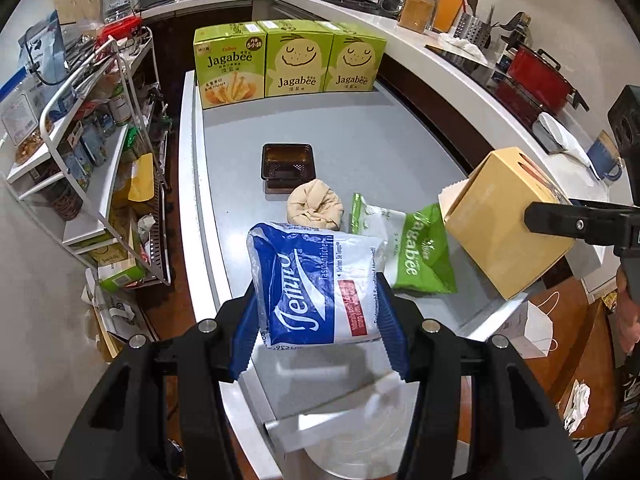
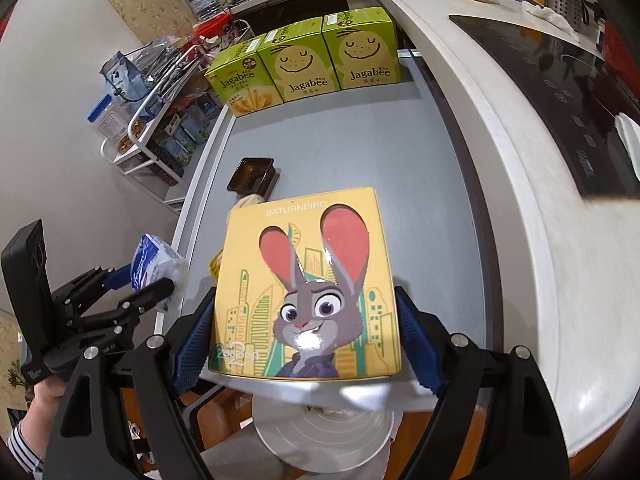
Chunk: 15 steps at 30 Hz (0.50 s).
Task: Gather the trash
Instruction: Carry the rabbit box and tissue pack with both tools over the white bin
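Observation:
My left gripper (image 1: 318, 324) is shut on a blue and white Tempo tissue pack (image 1: 316, 284) and holds it above the near end of the grey table (image 1: 352, 136). The pack also shows in the right wrist view (image 2: 158, 258). My right gripper (image 2: 306, 340) is shut on a yellow Saturnbird box with a rabbit picture (image 2: 308, 280), lifted above the table; it shows at the right of the left wrist view (image 1: 504, 220). On the table lie a green Jagabee bag (image 1: 416, 248), a crumpled beige paper ball (image 1: 316, 204) and a dark plastic tray (image 1: 287, 162).
Three green Jagabee boxes (image 1: 290, 62) stand at the table's far end. A white wire shelf with groceries (image 1: 92, 148) is on the left. A white counter with a cooktop (image 2: 560, 132) runs along the right. A round silver lid (image 2: 324, 432) sits below the table's near edge.

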Each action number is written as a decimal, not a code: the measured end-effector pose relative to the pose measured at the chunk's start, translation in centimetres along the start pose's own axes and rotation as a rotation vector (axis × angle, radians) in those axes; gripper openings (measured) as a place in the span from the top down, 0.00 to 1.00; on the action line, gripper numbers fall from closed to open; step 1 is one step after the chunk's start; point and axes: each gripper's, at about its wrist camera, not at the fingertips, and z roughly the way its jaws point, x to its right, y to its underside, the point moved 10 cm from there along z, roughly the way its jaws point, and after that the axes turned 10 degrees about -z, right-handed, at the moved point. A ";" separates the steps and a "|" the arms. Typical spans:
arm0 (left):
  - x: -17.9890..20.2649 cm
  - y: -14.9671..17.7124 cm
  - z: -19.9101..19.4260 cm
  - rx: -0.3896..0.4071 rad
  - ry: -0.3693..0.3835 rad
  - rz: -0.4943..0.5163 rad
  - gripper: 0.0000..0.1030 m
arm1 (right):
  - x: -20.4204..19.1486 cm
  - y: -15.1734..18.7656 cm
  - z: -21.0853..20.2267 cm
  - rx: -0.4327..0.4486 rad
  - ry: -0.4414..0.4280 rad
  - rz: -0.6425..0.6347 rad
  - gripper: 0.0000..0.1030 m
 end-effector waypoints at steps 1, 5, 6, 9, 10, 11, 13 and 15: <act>0.1 0.2 -0.4 0.005 -0.001 0.004 0.48 | -0.1 0.4 -0.3 -0.001 -0.005 -0.004 0.22; 0.4 1.0 -1.5 0.015 0.000 0.002 0.48 | -0.4 1.8 -1.1 -0.006 -0.016 -0.007 0.22; 0.5 1.2 -1.7 0.017 0.001 0.000 0.48 | -0.5 1.9 -1.2 -0.007 -0.019 -0.009 0.22; 0.8 1.7 -2.4 0.022 0.003 -0.001 0.48 | -1.1 2.6 -1.7 -0.005 -0.019 -0.029 0.22; 0.8 1.9 -2.6 0.023 0.000 0.001 0.48 | -1.2 2.8 -1.8 -0.005 -0.018 -0.033 0.22; 0.9 2.1 -2.7 0.023 0.001 0.003 0.48 | -1.4 3.0 -1.9 -0.007 -0.020 -0.036 0.22; 0.9 2.4 -2.9 0.023 0.000 0.004 0.48 | -1.6 3.4 -2.0 -0.008 -0.028 -0.034 0.22; 1.1 2.7 -3.2 0.024 0.003 0.003 0.48 | -1.9 3.8 -2.1 -0.011 -0.034 -0.037 0.22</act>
